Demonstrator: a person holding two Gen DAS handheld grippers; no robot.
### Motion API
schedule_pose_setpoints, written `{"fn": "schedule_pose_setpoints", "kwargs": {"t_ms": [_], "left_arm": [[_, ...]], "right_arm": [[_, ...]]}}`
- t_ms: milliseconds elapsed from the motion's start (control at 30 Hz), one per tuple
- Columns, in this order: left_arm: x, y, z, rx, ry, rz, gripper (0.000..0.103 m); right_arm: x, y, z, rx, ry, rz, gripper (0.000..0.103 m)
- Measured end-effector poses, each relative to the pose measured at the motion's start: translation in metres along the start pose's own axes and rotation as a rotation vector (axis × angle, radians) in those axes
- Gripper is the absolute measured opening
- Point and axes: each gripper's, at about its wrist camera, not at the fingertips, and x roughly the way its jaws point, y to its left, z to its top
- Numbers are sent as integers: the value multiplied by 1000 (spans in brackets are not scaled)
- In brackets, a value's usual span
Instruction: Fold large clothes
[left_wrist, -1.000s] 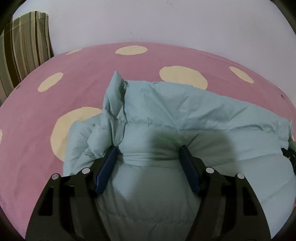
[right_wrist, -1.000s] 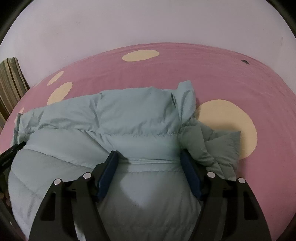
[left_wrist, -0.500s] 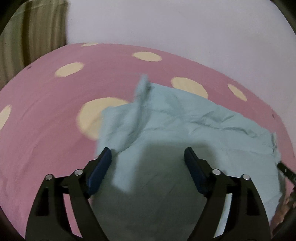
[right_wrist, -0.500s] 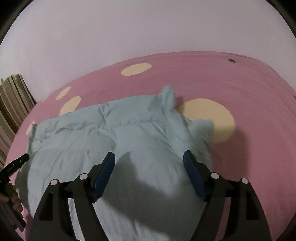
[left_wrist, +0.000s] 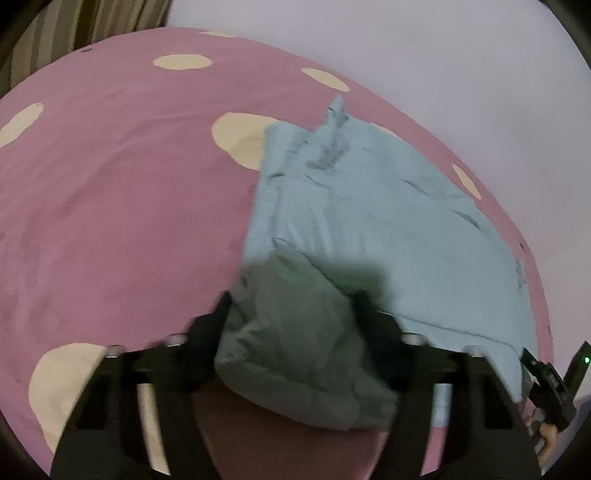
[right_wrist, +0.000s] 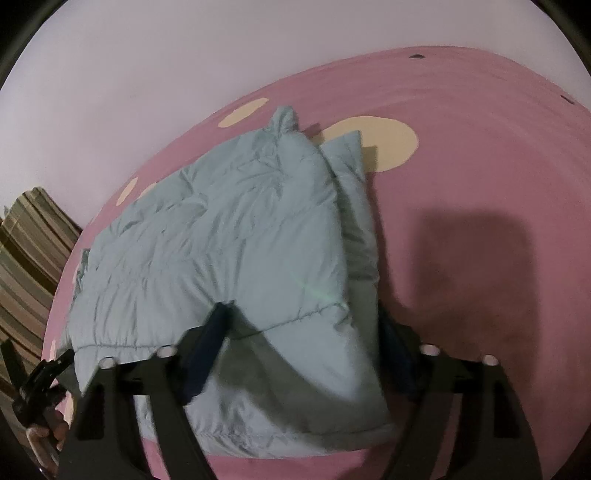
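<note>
Pale-blue puffer jacket (left_wrist: 369, 221) folded on the pink spotted bedcover (left_wrist: 110, 221), a near corner in each gripper.

From my left gripper (left_wrist: 291, 310), jaws just closing round the jacket's shadowed left corner, whether pressing I cannot tell; only here, my right hand (left_wrist: 546, 432) beyond the jacket's right edge. From my right gripper (right_wrist: 303, 325), likewise closing round the right corner, grip unclear; only here, the gripper's shadow (right_wrist: 480, 266) right of the jacket.
</note>
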Motion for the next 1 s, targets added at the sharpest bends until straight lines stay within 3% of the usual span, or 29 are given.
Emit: {"fn": "schedule_pose_setpoints", "kwargs": {"t_ms": [100,300,533,1000], "left_arm": [[1,-7,-1,9,9,-21,29],[-4,-16,-2,29,-6,-17,16],[-21,-18,-12,48,-33,9,13],[-62,-3,-40,30,-23,30,13]], "right_arm": [[3,2,-2,23,19,38,44],[-4,4,-6,32,6,63,30],[-10,4,-8,29,-4,68,25],[-40,1,-32,13,13,86,24]]}}
